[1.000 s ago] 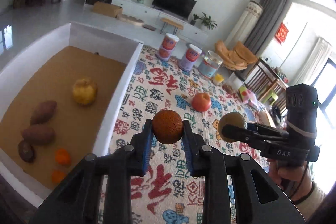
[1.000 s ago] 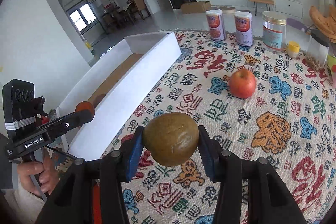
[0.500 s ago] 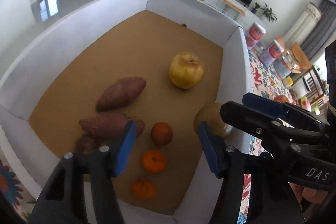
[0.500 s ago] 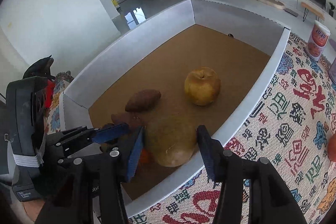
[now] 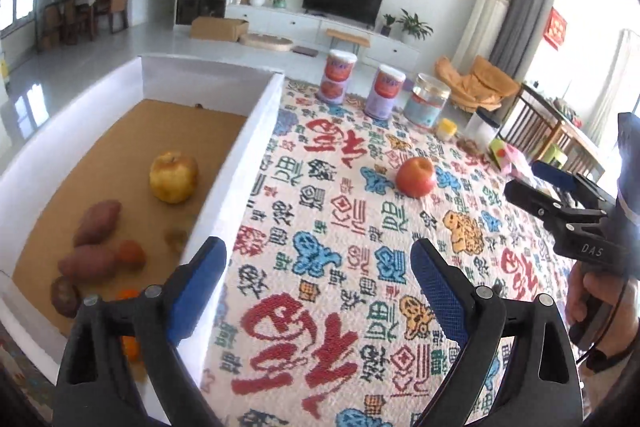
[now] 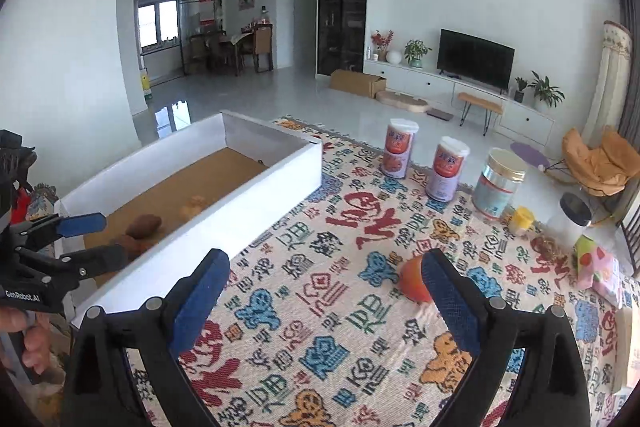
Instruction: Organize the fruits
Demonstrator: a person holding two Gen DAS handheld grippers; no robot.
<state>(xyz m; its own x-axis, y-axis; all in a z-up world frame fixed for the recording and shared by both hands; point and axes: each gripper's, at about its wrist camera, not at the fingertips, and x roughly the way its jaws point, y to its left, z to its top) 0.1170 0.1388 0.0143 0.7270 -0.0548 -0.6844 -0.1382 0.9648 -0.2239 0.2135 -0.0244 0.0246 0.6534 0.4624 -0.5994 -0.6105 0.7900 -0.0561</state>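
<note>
Inside white tray (image 5: 256, 115), on brown floor: one yellow apple (image 5: 174, 177), three sweet potatoes (image 5: 97, 221) (third partly cut off by the near wall), one dark orange (image 5: 130, 254), further oranges (image 5: 127, 294) behind the left finger, count unclear, and one blurred brownish fruit (image 5: 176, 238) beside the right wall. On patterned cloth (image 5: 340, 251): one red apple (image 5: 416, 177), well apart from tray; beyond it two labelled cans (image 5: 339, 75), one clear jar (image 5: 427, 99), one small yellow container (image 5: 446, 129). Left gripper (image 5: 318, 281): spread wide, nothing held, above cloth beside tray. Right gripper (image 6: 326, 287): spread wide, nothing held, right finger overlapping the apple's edge.
</note>
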